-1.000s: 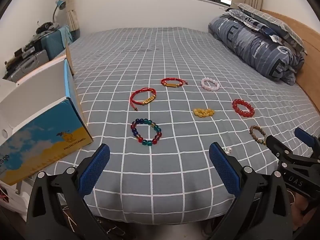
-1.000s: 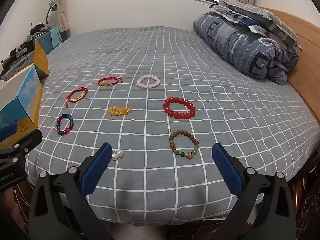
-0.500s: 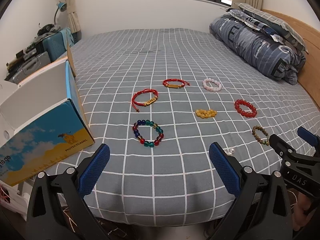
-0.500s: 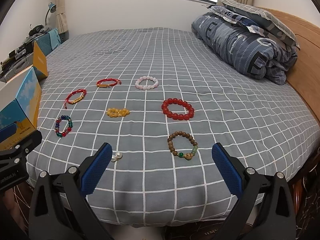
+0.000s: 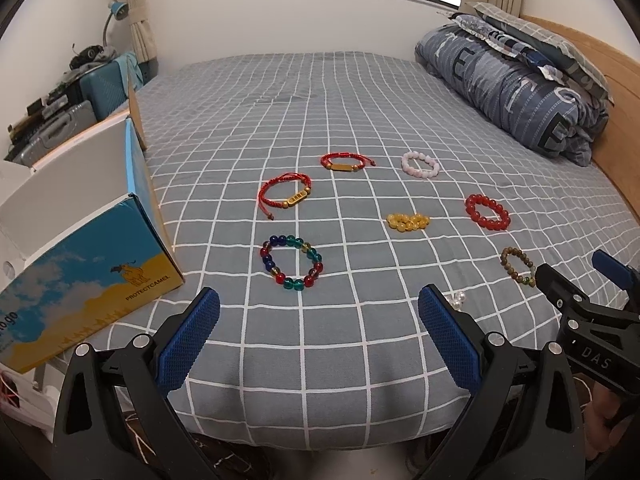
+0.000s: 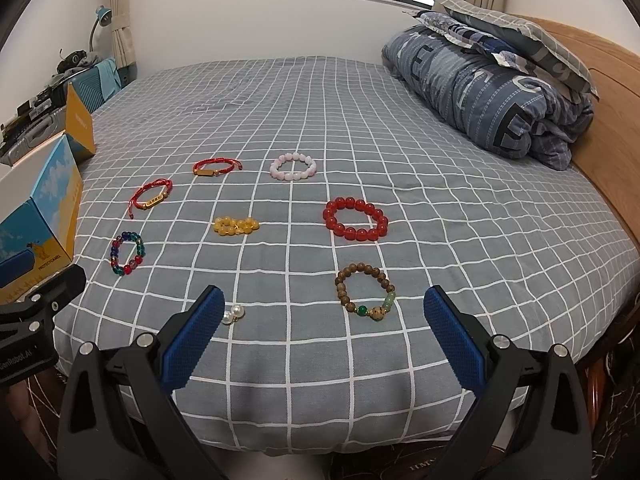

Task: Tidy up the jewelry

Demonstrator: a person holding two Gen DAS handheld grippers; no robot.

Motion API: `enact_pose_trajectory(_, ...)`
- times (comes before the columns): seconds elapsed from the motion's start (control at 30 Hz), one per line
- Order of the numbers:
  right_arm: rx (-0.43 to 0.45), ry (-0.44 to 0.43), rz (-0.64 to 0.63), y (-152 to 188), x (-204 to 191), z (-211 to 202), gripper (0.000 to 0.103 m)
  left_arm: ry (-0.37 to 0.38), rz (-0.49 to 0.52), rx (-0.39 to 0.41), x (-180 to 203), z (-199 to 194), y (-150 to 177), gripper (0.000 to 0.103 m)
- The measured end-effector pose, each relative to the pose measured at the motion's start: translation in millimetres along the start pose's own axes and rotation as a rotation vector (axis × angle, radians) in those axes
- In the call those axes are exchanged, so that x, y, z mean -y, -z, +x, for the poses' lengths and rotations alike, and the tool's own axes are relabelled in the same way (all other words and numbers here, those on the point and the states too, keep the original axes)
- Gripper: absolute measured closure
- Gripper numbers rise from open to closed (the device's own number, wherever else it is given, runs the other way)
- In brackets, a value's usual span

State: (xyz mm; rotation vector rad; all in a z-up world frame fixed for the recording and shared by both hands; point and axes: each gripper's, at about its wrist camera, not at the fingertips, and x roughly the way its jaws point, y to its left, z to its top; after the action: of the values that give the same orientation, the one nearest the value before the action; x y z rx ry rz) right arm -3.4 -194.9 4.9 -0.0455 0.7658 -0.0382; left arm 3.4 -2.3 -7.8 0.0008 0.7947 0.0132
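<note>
Left wrist view: seven bracelets, among them the multicoloured bracelet (image 5: 291,262) and wooden bracelet (image 6: 367,291), lie apart on the bed (image 5: 320,120). Both left gripper (image 5: 318,334) and right gripper (image 6: 322,336), spread wide and empty, have edged nearer; picking has not begun.

Both wrist views low at foot edge of bed (image 5: 320,360), facing headboard. Left view nearer box (image 5: 92,280), frame left. Right view shifted toward quilt (image 6: 480,80). Shared: 7 bracelets mid-frame, window at top.
</note>
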Motion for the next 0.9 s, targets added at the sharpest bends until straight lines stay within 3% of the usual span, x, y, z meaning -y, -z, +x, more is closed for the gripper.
enact_pose_trajectory(0.9, -0.001, 0.003, -0.001, 0.4, -0.8, 0.0, 0.007, 0.006, -0.002, -0.002, -1.1, -0.8, -0.3, 0.006)
